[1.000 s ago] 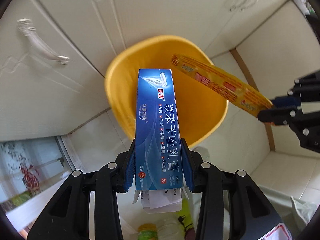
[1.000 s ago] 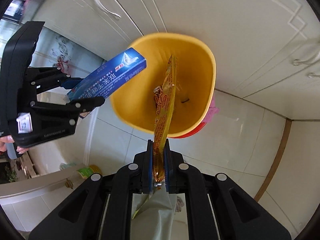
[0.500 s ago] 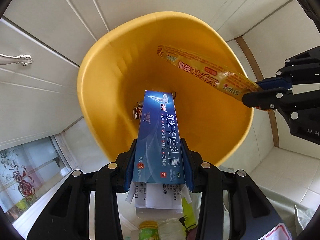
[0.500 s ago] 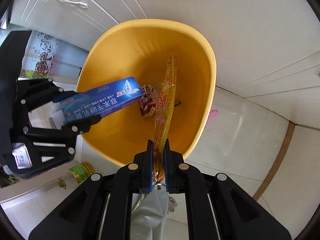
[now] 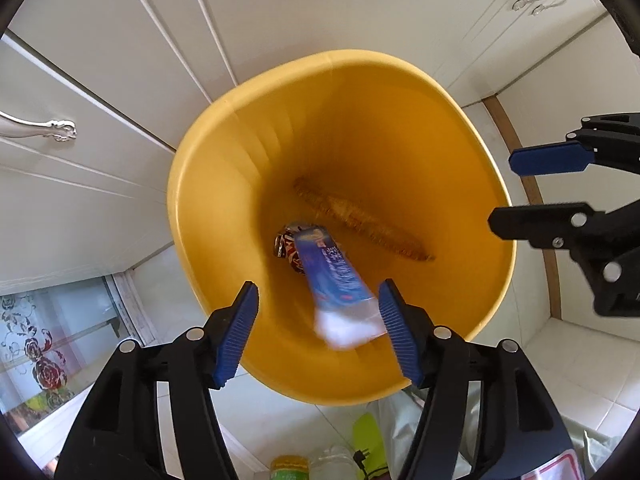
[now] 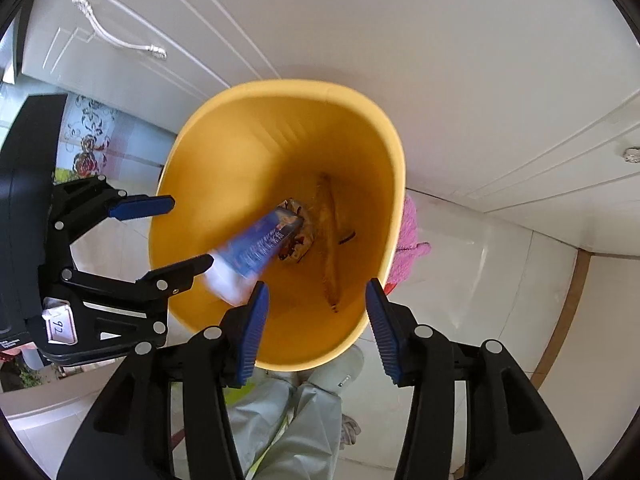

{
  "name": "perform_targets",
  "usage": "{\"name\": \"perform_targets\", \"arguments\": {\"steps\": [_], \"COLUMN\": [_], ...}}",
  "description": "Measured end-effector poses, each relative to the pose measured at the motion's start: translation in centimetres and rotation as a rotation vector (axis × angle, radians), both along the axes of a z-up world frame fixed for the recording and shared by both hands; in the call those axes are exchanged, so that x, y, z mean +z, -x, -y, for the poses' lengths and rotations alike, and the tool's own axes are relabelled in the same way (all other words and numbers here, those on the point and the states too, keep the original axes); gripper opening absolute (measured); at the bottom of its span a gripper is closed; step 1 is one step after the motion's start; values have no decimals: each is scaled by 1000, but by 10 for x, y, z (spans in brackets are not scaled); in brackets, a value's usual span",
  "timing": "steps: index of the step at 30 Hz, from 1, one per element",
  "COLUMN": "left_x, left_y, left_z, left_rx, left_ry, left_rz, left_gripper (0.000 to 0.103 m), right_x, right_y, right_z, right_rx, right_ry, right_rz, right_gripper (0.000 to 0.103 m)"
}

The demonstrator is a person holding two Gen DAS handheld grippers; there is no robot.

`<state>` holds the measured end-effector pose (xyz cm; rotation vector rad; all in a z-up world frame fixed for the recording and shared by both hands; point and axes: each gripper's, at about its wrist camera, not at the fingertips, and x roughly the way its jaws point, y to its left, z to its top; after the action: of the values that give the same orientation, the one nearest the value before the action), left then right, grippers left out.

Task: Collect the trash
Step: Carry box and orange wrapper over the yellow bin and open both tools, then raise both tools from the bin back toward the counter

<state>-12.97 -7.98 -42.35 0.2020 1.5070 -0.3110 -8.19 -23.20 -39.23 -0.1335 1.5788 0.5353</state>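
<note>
While both jaws are opening, keep your left gripper [image 5: 318, 326] and right gripper [image 6: 316, 330] over the yellow bin [image 5: 200, 184]; blue box [image 5: 336, 276] and wrapper [image 5: 362, 220] dropping free toward 12 o'clock.

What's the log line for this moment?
left tool: opening, blue box dropping | right tool: opening, yellow wrapper released | both inside yellow bin

Bright, even daylight fills both fisheye views, with straight lines bowing and black vignette at the corners. The blue box [image 5: 338, 280] is smeared by motion blur, its print unreadable. A soft shadow, perhaps the bin's [image 6: 208, 128], lies on the cabinet [image 6: 360, 20] behind.
</note>
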Motion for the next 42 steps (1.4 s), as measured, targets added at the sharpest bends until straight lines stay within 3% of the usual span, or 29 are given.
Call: {"name": "perform_targets", "arguments": {"steps": [6, 12, 27, 32, 37, 42], "left_x": [9, 40, 194, 245, 270, 290], "left_y": [-2, 2, 29, 26, 7, -20], "left_z": [0, -4, -22, -26, -33, -41], "left_rx": [4, 37, 252, 310, 342, 340], "left_ry": [-5, 3, 59, 77, 100, 121], "left_rz": [18, 65, 316, 399, 456, 494], "left_gripper": [63, 63, 64, 66, 67, 67], "right_x": [15, 59, 249, 285, 317, 329], "right_y": [1, 10, 38, 26, 7, -17], "right_z": [10, 21, 36, 42, 43, 32], "right_rx": [-17, -43, -86, -112, -142, -147], "right_ry": [-6, -29, -165, -205, -230, -228], "right_rz": [24, 102, 454, 536, 596, 634], "right_gripper": [51, 51, 51, 51, 51, 51]}}
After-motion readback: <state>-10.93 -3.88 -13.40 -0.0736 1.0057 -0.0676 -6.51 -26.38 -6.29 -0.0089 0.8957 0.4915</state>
